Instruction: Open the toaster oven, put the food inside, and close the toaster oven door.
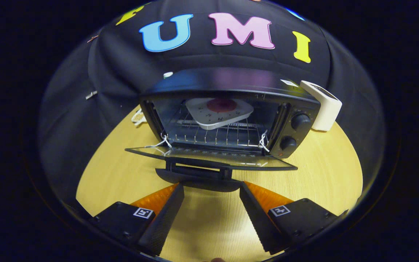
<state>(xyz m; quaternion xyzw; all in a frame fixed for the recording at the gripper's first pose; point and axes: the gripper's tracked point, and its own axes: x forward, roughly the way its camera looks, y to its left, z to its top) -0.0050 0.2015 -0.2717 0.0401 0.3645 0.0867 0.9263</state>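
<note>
Both fingers of hand-held gripper (211, 189) spread, empty, w/ oven door handle (199, 174) just ahead, plated food (221, 105) inside beyond.

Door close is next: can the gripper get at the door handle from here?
Probably yes: the gripper is open, and the door handle sits just ahead of its fingers with nothing in between.

My one camera rides low over the surface (315, 171), looking forward along my spread fingers (166, 211) at the nearby open toaster oven (231, 112).
</note>
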